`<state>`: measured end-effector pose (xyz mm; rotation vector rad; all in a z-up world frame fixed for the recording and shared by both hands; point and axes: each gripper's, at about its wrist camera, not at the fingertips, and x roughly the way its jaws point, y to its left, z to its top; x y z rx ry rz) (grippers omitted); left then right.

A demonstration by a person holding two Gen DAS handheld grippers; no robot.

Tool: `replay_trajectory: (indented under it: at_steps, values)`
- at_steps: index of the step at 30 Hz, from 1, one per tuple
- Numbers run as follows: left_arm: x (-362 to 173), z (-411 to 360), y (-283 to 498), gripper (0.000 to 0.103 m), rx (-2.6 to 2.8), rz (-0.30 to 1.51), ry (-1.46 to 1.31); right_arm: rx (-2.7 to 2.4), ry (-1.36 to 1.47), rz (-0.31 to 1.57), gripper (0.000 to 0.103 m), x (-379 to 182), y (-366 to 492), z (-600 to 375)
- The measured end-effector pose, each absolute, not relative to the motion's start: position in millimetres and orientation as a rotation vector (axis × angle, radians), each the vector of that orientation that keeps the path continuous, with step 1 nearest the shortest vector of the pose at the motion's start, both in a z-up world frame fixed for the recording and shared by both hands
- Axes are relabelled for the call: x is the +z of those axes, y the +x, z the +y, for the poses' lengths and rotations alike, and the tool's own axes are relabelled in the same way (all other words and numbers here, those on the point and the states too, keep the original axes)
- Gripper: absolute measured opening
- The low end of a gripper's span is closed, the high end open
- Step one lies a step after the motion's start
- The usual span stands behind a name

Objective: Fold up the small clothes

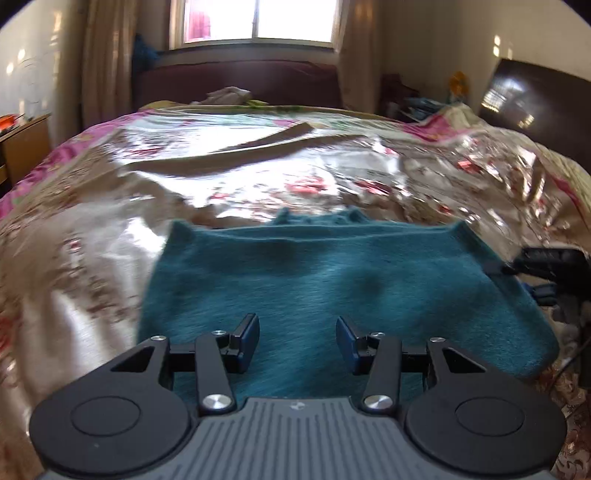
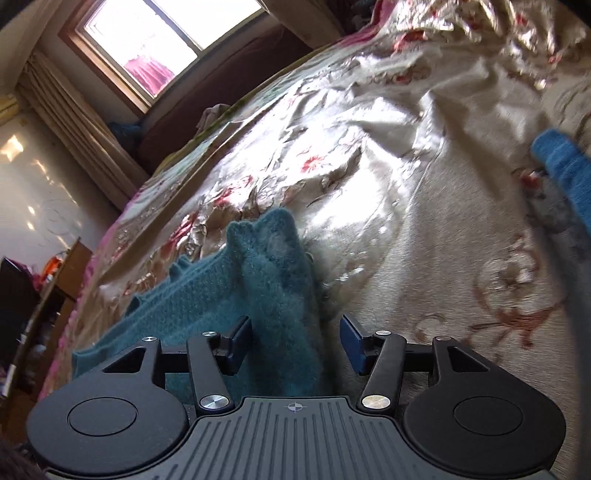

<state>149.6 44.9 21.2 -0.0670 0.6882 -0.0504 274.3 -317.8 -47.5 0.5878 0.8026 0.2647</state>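
A bedroom: a bed (image 1: 92,229) under a glossy floral cover, a window (image 1: 255,20) at 12 o'clock, a dark headboard below it.

My left gripper (image 1: 297,341) hangs over the near part of the teal knit (image 1: 332,273), jaws wide, nothing between them. The knit lies flat ahead of me, its far edge toward 12 o'clock. At 3 o'clock I see my right gripper (image 1: 546,262) at the knit's right edge.

From the right view, my right gripper (image 2: 295,341) also stands wide. The knit's (image 2: 269,280) edge rises in a ridge between the jaws, running toward 11 o'clock, but the pads are not pressing it. A blue cloth (image 2: 565,170) lies well apart at 2 o'clock.

Risks, as I judge them: the cover is slick, so the knit may slide instead of folding when I drag an edge. If I close the right jaws on the ridge, I may pinch only one layer, or catch the cover beneath. Lifting one side before the other would skew the fold.

No containers show in either view.
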Motion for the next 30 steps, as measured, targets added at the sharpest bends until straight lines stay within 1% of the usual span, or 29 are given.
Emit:
replay_trajectory:
  at_steps: [3,9,12,15,18,20,26,30]
  values:
    - [15.5,29.4,161.7,0.050,-0.091,0.698,-0.049,0.310,0.626,0.821,0.057,-55.5,285.8,-315.2]
    - [7.3,-0.8,180.1,0.050,-0.157,0.670,0.019,0.360,0.664,0.842,0.058,-58.7,291.0,-317.0]
    - [1.1,-9.1,187.3,0.050,-0.154,0.649,0.047,0.355,0.676,0.855,0.048,-60.2,288.6,-319.9]
    - [-6.1,-14.3,197.3,0.050,-0.144,0.640,0.084,0.357,0.728,0.857,0.042,-63.7,286.3,-324.2]
    - [-22.7,-18.4,207.5,0.051,-0.135,0.673,0.117,0.361,0.793,0.867,0.041,-68.7,289.1,-330.3]
    - [-29.8,-18.5,207.9,0.053,-0.132,0.664,0.115,0.372,0.798,0.872,0.043,-70.1,291.4,-330.7]
    - [-26.3,-18.1,206.7,0.053,-0.123,0.661,0.095,0.386,0.765,0.866,0.046,-70.4,292.1,-324.5]
    - [-20.4,-15.7,198.3,0.053,-0.111,0.624,0.096,0.385,0.805,0.876,0.034,-71.4,285.0,-331.5]
